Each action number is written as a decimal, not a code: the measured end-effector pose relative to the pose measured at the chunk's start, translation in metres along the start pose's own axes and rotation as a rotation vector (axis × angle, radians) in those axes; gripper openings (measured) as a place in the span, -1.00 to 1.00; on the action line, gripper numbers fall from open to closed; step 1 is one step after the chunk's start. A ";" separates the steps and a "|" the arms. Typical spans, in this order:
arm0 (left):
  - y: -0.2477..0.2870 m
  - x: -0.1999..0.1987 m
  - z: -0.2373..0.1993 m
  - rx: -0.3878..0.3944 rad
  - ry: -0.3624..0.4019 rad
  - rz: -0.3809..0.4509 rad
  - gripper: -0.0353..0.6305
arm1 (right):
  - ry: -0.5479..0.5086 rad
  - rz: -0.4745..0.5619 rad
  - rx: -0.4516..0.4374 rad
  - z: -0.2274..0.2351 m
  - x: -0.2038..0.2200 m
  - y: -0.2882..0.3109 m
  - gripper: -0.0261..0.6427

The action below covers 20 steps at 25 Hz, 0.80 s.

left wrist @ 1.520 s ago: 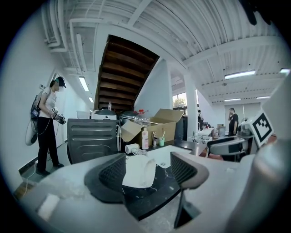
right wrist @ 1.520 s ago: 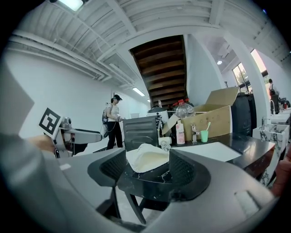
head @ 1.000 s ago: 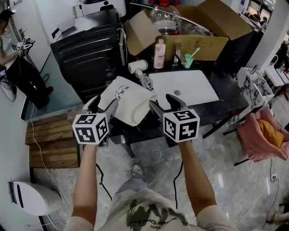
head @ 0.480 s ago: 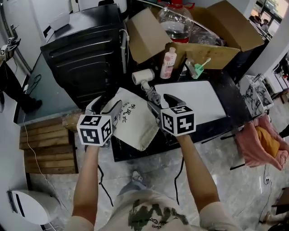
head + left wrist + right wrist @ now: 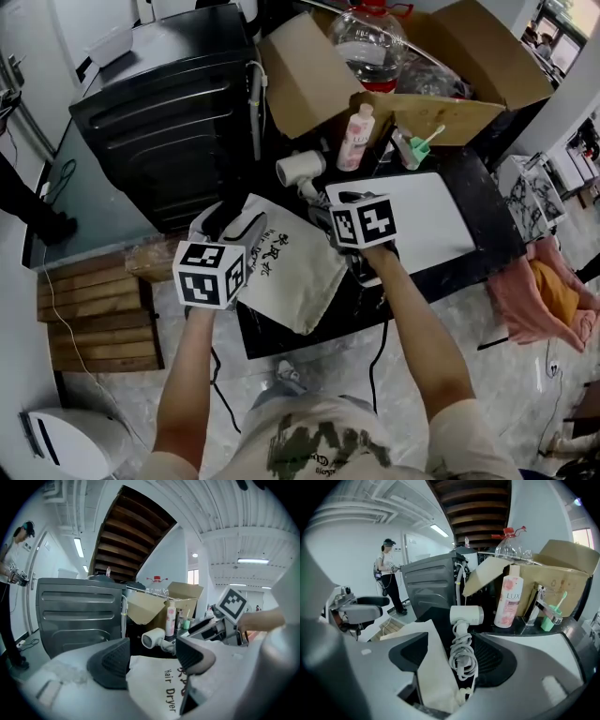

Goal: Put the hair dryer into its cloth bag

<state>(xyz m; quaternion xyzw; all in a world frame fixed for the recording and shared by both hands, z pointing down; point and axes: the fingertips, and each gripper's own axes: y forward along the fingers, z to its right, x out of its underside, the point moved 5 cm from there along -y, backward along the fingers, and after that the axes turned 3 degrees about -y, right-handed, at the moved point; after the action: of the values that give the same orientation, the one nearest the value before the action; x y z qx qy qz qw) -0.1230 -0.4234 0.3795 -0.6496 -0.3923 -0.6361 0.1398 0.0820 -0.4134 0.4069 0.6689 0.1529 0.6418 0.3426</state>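
Observation:
A white hair dryer [image 5: 300,170] lies on the black table, cord coiled round its handle. The cream cloth bag [image 5: 292,272], printed "Hair Dryer", lies flat in front of it. My right gripper [image 5: 330,208] points down at the dryer. In the right gripper view its jaws [image 5: 452,660] stand wide and have just been opening, with the corded handle [image 5: 462,656] and the bag's edge [image 5: 433,677] between them, not pressed. My left gripper [image 5: 230,221] hangs open over the bag's left corner. The left gripper view shows its jaws [image 5: 152,656] above the bag [image 5: 159,693], the dryer [image 5: 154,640] beyond.
A white sink [image 5: 436,211] lies right of the dryer. Behind stand a pink bottle [image 5: 354,138], a green cup [image 5: 417,150], a cardboard box [image 5: 441,56] and a water jug [image 5: 370,42]. A black cabinet [image 5: 169,112] stands on the left. A person [image 5: 389,569] stands far off.
Both grippers have moved forward over the table. The right one has tipped downward onto the dryer's handle; the left one now sits over the bag's corner.

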 end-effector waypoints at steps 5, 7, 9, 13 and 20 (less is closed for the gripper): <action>0.013 0.000 -0.008 0.010 -0.004 -0.007 0.04 | 0.002 -0.094 0.011 0.010 -0.001 0.032 0.01; 0.017 0.000 -0.011 0.013 -0.007 -0.008 0.03 | 0.005 -0.128 0.018 0.012 0.000 0.044 0.01; 0.022 0.001 -0.014 0.016 -0.006 -0.012 0.03 | 0.002 -0.159 0.031 0.015 0.002 0.055 0.01; 0.031 0.002 -0.018 0.021 -0.007 -0.021 0.03 | -0.014 -0.209 0.063 0.021 0.002 0.076 0.02; 0.039 0.007 -0.025 0.018 0.005 -0.032 0.04 | -0.025 -0.284 0.117 0.029 0.011 0.101 0.05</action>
<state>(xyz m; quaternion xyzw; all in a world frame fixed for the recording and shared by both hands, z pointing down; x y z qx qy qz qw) -0.1154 -0.4634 0.4020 -0.6404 -0.4080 -0.6363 0.1362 0.0880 -0.4865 0.4830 0.6673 0.2786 0.5686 0.3922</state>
